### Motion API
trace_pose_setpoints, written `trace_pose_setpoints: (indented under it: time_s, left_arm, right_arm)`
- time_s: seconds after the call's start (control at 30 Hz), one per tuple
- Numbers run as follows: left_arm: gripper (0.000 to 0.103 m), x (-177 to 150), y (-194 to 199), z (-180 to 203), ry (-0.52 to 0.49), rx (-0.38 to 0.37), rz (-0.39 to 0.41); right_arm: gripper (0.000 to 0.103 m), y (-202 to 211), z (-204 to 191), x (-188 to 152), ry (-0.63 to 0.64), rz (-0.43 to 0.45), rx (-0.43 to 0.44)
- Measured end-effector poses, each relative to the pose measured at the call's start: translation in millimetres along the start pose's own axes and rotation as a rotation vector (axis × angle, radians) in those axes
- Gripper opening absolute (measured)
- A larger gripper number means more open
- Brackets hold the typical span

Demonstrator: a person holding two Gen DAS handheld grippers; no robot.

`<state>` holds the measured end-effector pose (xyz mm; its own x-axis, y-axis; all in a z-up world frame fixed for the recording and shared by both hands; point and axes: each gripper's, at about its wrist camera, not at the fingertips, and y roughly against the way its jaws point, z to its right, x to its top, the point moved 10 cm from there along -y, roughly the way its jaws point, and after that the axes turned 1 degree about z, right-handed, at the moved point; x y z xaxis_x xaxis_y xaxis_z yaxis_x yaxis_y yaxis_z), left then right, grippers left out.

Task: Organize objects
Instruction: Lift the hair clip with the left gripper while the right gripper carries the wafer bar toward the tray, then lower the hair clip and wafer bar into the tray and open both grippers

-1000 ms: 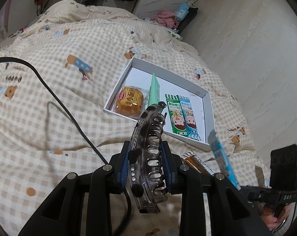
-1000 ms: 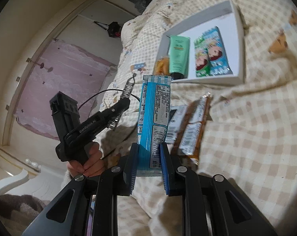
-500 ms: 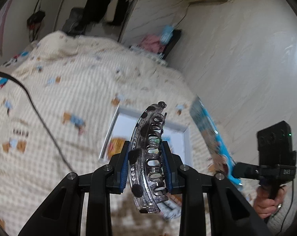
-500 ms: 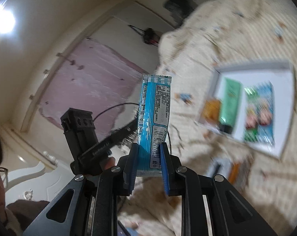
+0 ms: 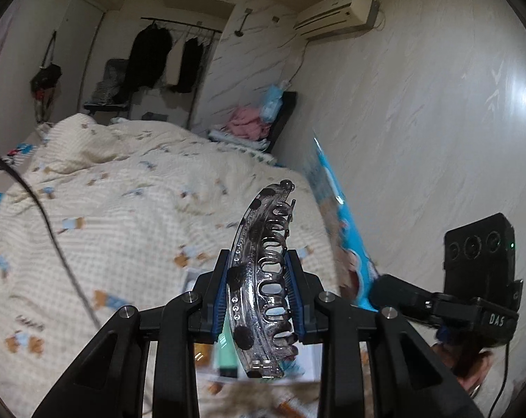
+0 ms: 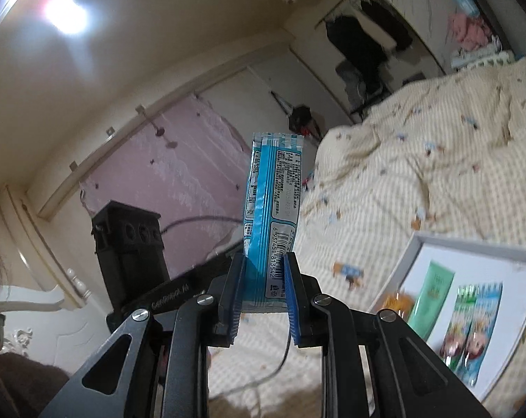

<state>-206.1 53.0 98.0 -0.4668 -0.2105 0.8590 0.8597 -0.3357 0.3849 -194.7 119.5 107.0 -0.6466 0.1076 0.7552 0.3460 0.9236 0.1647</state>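
Observation:
My left gripper is shut on a clear smoky hair claw clip, which stands up between the blue pads, high above the bed. My right gripper is shut on a blue snack packet, held upright with its barcode side toward the camera. The same blue snack packet shows at the right of the left wrist view. The white box lies on the quilt at the lower right; in it are a green tube, two cartoon packets and an orange packet.
A checked quilt covers the bed. A black cable runs across it. A marbled wall stands at the right, a clothes rack at the back. Loose packets lie on the quilt below the box.
Both grippers have risen well above the bed with their loads and tilted up toward level. The box has dropped low in both views and the room's walls now fill the upper parts.

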Motion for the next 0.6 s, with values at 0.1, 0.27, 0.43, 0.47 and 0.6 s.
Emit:
trace_pose_setpoints:
  time_s: [0.1,0.27,0.43,0.47,0.6]
  left_arm:
    - [0.032,-1,-37,-6,0.016,0.031,-0.023]
    - [0.032,-30,-72,-22,0.068,0.031,-0.097]
    - [0.032,-79,-106,-37,0.017,0.11,-0.185]
    - [0.032,-89,-114,-38,0.029,0.109,-0.207]
    - [0.032,-124,-138,-34,0.061,0.069,-0.288]
  right_arm:
    - [0.023,-16,21,14,-0.008,0.054,-0.068]
    - [0.023,-19,62,16,-0.06,0.112,-0.148]
    - [0.023,-16,118,-15,-0.137,0.048,-0.303]
    - [0.023,-15,133,-25,-0.167,0.027,-0.342]
    - [0.023,-4,176,-62,-0.241,-0.081,-0.48]
